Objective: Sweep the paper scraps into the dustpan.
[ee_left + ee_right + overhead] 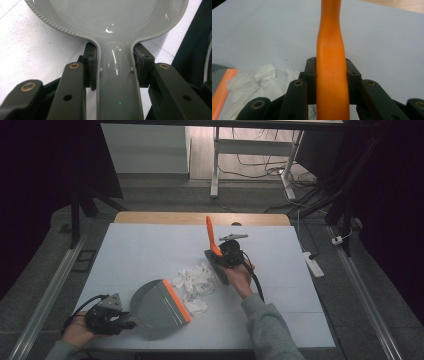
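Note:
A grey dustpan with an orange lip lies flat at the table's front left. My left gripper is shut on its handle, a jaw pressed to each side, in the left gripper view. A brush with an orange handle stands tilted near the table's middle, its dark head down by a pile of crumpled white paper. My right gripper is shut on that handle, and the right gripper view shows the paper and the dustpan's lip at lower left.
The white table has a wooden strip along its far edge. A white power strip lies on the floor to the right. Desk legs and cables stand beyond the table.

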The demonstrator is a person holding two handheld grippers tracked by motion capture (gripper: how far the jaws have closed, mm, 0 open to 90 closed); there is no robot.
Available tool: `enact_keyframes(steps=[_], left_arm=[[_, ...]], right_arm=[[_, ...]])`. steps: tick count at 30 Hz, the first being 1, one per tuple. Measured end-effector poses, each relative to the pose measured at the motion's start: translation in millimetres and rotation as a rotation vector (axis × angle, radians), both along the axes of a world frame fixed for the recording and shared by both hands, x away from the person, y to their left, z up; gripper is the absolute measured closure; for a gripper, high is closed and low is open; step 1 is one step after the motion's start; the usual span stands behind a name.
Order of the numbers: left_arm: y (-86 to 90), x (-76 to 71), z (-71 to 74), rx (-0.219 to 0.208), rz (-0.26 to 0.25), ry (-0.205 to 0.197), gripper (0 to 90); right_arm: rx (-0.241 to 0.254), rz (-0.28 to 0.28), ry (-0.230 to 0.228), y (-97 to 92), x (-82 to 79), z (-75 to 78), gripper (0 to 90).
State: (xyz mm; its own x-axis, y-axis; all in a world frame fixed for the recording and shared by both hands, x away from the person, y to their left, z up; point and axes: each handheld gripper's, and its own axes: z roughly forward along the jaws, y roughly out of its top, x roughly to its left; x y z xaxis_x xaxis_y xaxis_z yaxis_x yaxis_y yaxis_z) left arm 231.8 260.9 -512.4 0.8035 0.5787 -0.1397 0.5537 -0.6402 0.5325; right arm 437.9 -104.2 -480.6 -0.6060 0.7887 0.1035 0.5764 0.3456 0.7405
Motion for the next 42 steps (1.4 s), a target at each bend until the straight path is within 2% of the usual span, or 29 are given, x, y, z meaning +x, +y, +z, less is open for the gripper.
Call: enact_keyframes(steps=[3,8,14,18,22,30,32,33,35,38,42], left_arm=[[-1.6,0.6,0.1,0.001,0.002,-0.001,61.9],[-3.1,1.7,-0.5,0.001,0.005,-0.001,62.0],[-4.8,3.1,-1.2,0.001,0.007,-0.003,62.0],[-6.0,4.3,-1.6,0.001,0.009,0.000,61.9],[-7.6,4.7,-1.5,0.002,0.010,-0.002,61.9],[-10.0,6.1,-1.7,0.000,0.012,0.000,61.9],[-10.1,6.1,-1.8,0.001,0.012,0.000,61.9],[-10.0,6.1,-2.0,-0.001,0.013,0.002,61.9],[-9.8,6.3,-2.5,0.002,0.012,0.002,61.9],[-9.7,6.1,-2.6,0.001,0.012,0.002,61.9],[-9.8,5.8,-2.4,-0.001,0.015,0.002,61.9]], right_arm=[[-0.015,0.024,0.012,11.2,-2.0,-1.2,70.3],[-0.041,0.095,0.019,30.5,-10.9,-2.3,70.3],[-0.043,0.131,0.036,41.7,-19.4,-3.2,70.3],[-0.042,0.177,0.041,50.3,-31.9,-3.3,70.3],[-0.040,0.194,0.045,54.4,-38.8,-3.5,70.3],[0.008,0.269,0.080,69.6,-58.8,-4.0,70.3],[0.043,0.319,0.104,78.7,-67.2,-3.7,70.2],[0.043,0.319,0.104,78.7,-67.2,-3.7,70.2],[0.090,0.355,0.116,82.9,-73.8,3.0,70.2],[0.106,0.359,0.092,81.3,-75.3,10.2,70.2],[0.114,0.322,0.035,70.5,-70.8,22.8,70.2]])
